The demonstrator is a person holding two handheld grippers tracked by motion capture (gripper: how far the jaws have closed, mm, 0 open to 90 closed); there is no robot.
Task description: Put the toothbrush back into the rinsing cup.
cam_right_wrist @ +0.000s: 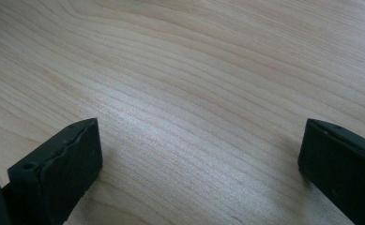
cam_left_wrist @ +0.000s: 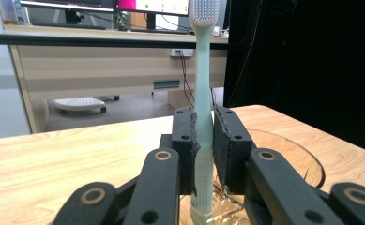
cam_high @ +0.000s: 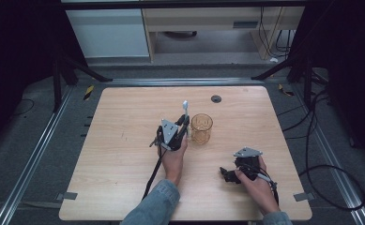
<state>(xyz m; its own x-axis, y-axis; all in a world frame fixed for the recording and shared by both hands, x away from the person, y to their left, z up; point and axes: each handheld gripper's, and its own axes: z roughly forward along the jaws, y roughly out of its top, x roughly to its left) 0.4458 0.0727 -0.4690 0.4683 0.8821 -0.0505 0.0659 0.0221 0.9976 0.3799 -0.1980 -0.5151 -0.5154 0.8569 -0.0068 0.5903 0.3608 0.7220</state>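
Two jaws of the left hand-held gripper point(cam_left_wrist: 203, 140) clamped on an upright toothbrush point(cam_left_wrist: 202, 84), right hand-held gripper point(cam_right_wrist: 199, 154) spread wide over bare table point(cam_right_wrist: 194, 70)

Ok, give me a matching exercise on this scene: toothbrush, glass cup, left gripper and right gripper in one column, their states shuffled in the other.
Things:
1. toothbrush
2. glass cup
3. left gripper
4. right gripper

States:
A. jaws wide apart over bare wood, holding nothing
B. stands upright on the table, amber and see-through
C. held upright, bristle head at the top
D. jaws clamped on a pale green handle

Pairs: 1-C, 2-B, 3-D, 4-A
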